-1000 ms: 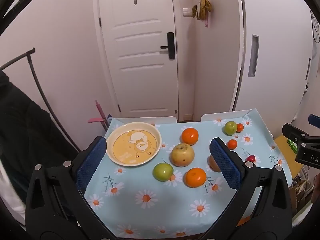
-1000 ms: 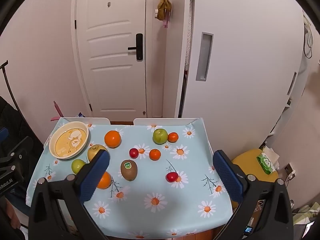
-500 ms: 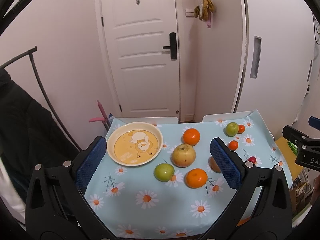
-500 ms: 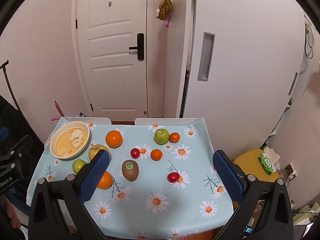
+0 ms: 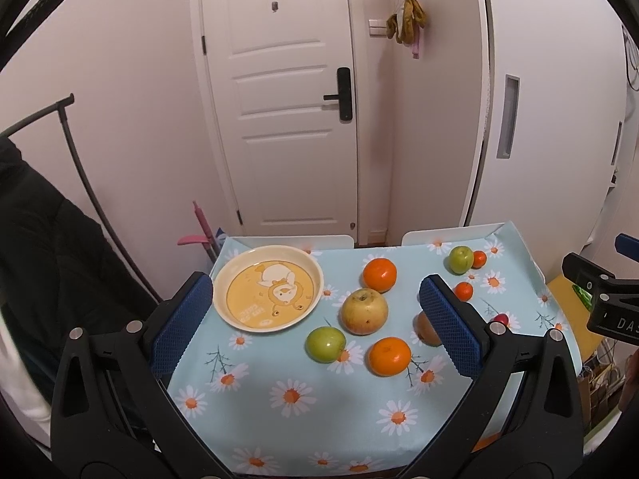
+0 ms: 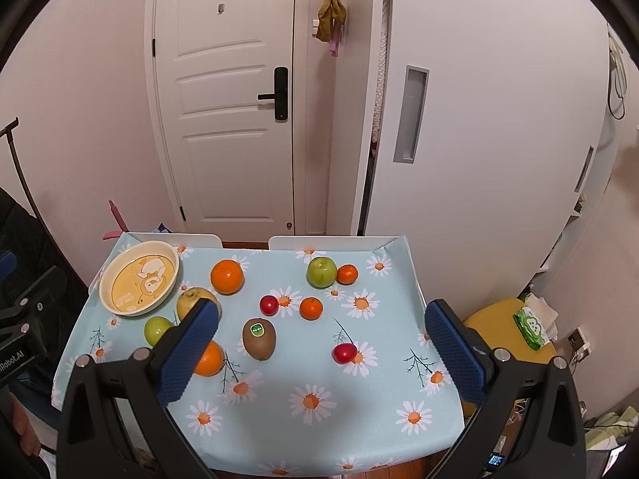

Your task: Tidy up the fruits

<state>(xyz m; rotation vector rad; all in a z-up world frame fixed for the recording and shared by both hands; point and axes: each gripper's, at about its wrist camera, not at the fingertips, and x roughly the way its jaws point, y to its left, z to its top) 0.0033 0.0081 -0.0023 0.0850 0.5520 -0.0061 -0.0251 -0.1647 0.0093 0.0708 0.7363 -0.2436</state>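
An empty yellow cartoon plate [image 5: 268, 287] [image 6: 139, 277] sits at the table's far left. Loose fruit lies on the daisy tablecloth [image 6: 319, 379]: a yellow apple [image 5: 364, 311], a green apple [image 5: 325, 344], two oranges [image 5: 389, 356] [image 5: 379, 274], a kiwi [image 6: 258, 338], red cherry tomatoes [image 6: 344, 353] [image 6: 268, 304], small tangerines [image 6: 310, 307] [image 6: 346, 274] and another green apple [image 6: 321, 272]. My left gripper [image 5: 315, 323] is open above the near left. My right gripper [image 6: 323, 343] is open over the near edge. Both hold nothing.
A white door [image 6: 227, 111] and a white cabinet [image 6: 479, 139] stand behind the table. A yellow stool with a wipes pack [image 6: 533, 325] is at the right. Dark clothing on a rack [image 5: 48, 263] hangs on the left. The other gripper [image 5: 603, 299] shows at the right edge.
Both views have shifted slightly, the table sitting a little lower and closer in frame. No fruit has moved and both grippers stay open.
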